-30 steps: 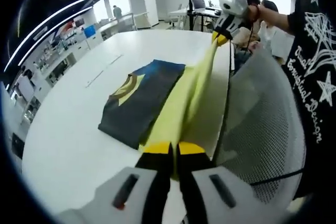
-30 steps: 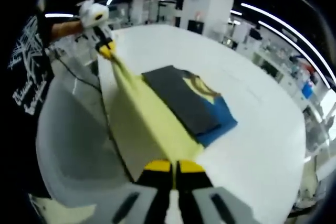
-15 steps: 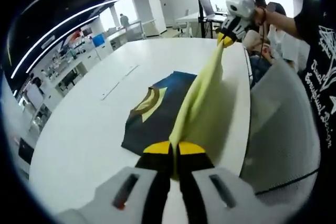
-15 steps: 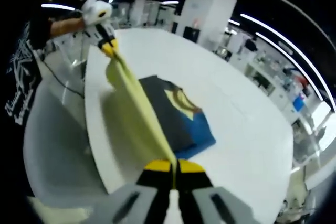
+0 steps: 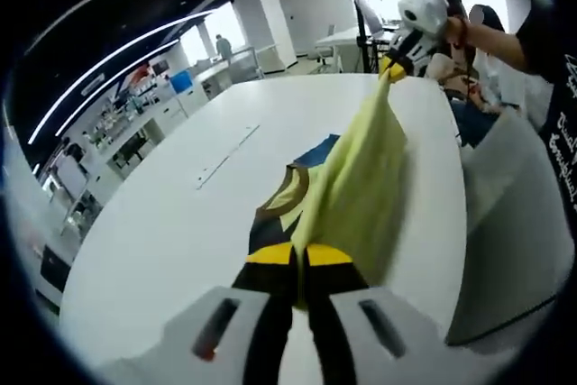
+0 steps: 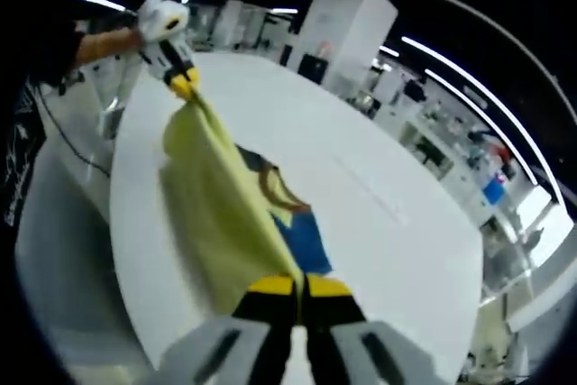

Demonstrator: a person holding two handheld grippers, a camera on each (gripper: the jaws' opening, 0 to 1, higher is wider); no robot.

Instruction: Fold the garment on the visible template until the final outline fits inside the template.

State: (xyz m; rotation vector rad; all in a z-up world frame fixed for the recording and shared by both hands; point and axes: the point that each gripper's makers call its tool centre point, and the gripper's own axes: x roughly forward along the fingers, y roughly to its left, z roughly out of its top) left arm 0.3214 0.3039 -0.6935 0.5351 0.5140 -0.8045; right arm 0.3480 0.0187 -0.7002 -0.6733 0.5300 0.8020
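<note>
Room: open office or lab space with ceiling light strips, shelving and desks toward 10 o'clock in the left gripper view; a big white pillar at 12 o'clock in the right gripper view.
Surface: large white table (image 5: 180, 214), bare apart from the cloth and a faint marked line near its middle.
Garment: yellow garment (image 5: 356, 191) held up off the table as a sagging sheet, strung between the two grippers; in the right gripper view it hangs from 11 o'clock down to 6 o'clock.
Underlayer: dark folded piece with blue and a yellow curved mark (image 6: 293, 214) lies flat on the table, partly hidden behind the yellow cloth; whether it is the template or part of the garment I cannot tell.
Left gripper: left gripper (image 5: 299, 257), jaws pinched together on one yellow edge at 6 o'clock.
Right gripper: right gripper (image 6: 298, 288), jaws likewise closed on the opposite edge; also seen at 1 o'clock in the left gripper view.
Progress: mid-fold, by my reading. The yellow panel is raised but not laid down, so no final outline exists.
Remaining: lay the panel over the dark piece, flatten it, check the fit.
</note>
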